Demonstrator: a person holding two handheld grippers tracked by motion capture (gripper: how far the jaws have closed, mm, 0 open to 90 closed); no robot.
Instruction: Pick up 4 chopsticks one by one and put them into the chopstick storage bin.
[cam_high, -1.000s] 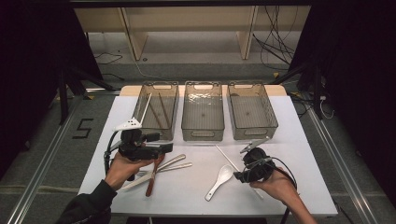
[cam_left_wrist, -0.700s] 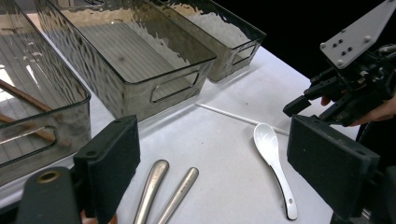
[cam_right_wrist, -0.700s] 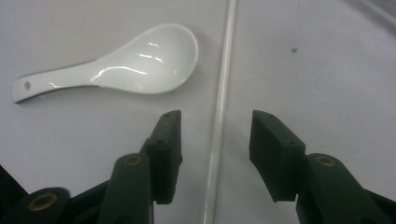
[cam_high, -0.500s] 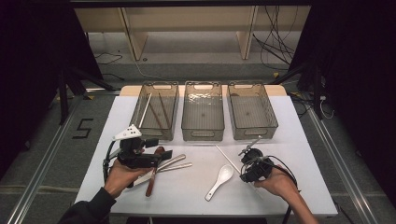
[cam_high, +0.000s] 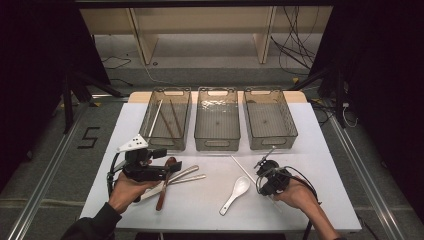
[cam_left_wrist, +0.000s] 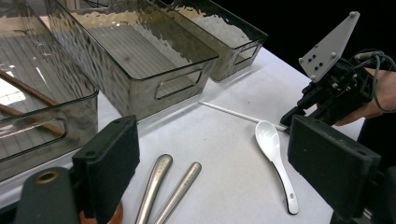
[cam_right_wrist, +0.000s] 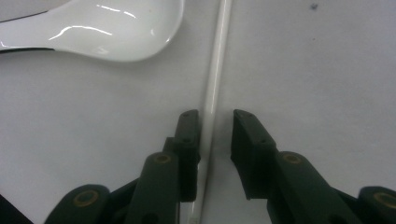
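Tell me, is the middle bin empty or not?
Empty: the middle bin shows just its bare ribbed floor in the high view.

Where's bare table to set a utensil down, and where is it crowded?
Free: the strip of white table right of the right bin, and the front edge between brown-handled utensil and white spoon. Crowded: around the two metal handles by the left gripper; and between spoon, white chopstick and right gripper.

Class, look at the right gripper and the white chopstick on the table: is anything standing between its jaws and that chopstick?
Nothing visible does. The right gripper already straddles the white chopstick, jaws just closing; the white spoon lies off to one side.
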